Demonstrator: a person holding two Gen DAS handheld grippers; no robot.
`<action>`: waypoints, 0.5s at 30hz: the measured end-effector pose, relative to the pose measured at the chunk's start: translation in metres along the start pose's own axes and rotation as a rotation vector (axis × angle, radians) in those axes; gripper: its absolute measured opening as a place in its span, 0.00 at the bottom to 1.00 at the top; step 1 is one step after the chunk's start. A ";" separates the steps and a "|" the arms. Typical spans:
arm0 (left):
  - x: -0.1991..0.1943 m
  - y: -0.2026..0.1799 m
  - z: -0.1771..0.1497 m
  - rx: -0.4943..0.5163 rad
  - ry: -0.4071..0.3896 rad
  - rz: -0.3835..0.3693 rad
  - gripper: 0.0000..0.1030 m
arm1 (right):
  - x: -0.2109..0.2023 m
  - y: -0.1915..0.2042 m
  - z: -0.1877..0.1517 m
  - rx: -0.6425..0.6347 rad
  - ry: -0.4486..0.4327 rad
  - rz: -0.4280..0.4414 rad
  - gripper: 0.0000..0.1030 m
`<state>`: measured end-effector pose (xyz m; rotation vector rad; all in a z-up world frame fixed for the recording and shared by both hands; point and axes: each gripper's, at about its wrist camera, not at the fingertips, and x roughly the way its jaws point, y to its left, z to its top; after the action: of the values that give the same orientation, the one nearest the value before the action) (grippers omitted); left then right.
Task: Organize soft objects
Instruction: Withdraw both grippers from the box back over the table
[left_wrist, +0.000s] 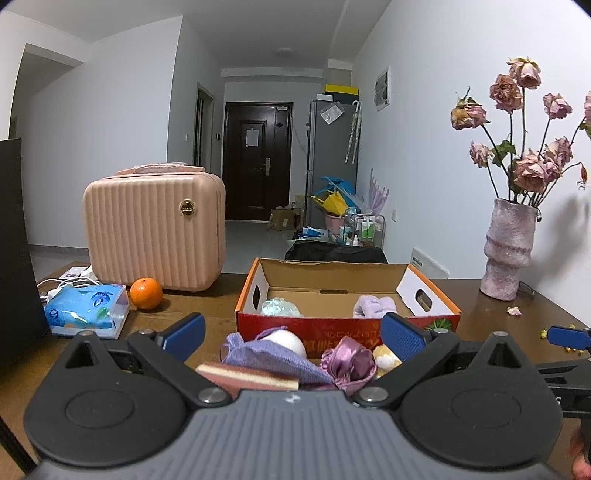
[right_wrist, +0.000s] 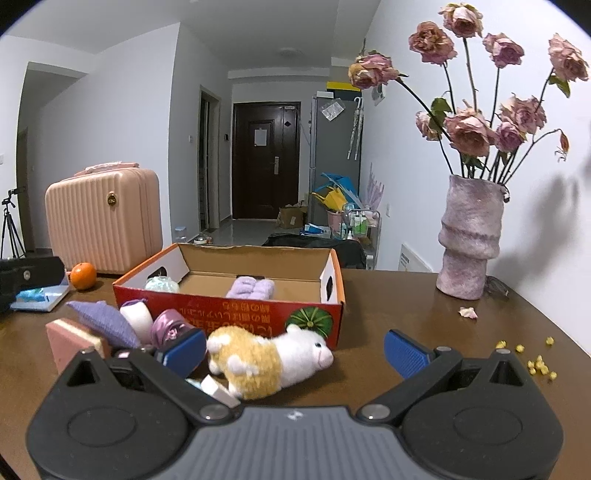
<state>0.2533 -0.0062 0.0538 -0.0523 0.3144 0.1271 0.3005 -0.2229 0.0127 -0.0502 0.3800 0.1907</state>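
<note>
left gripper (left_wrist: 291, 334): jaws spread, empty, over pile before box (left_wrist: 347, 325).
sponge (right_wrist: 75, 341): leftmost, stiff-ish, light.
knit pouch (right_wrist: 105, 321): limp; pinch mid-body.
plush toy (right_wrist: 269, 356): squashy, light; grab torso.
right gripper (right_wrist: 295, 350): spread, empty.

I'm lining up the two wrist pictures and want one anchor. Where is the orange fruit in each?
Left wrist: the orange sits left of centre on the table, between the tissue pack and the cardboard box.
Right wrist: the orange is at the far left, left of the box.
Shared landmark: the pink suitcase stands just behind it in both.
</note>
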 end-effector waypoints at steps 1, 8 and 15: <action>-0.002 0.000 -0.002 0.001 0.001 -0.002 1.00 | -0.003 -0.001 -0.001 0.001 0.001 -0.001 1.00; -0.017 -0.004 -0.015 0.015 0.020 -0.015 1.00 | -0.022 -0.005 -0.015 -0.001 0.006 -0.006 1.00; -0.026 -0.009 -0.032 0.035 0.052 -0.031 1.00 | -0.037 -0.010 -0.029 0.001 0.008 -0.009 1.00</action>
<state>0.2205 -0.0208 0.0319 -0.0258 0.3672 0.0896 0.2580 -0.2421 -0.0007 -0.0520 0.3881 0.1813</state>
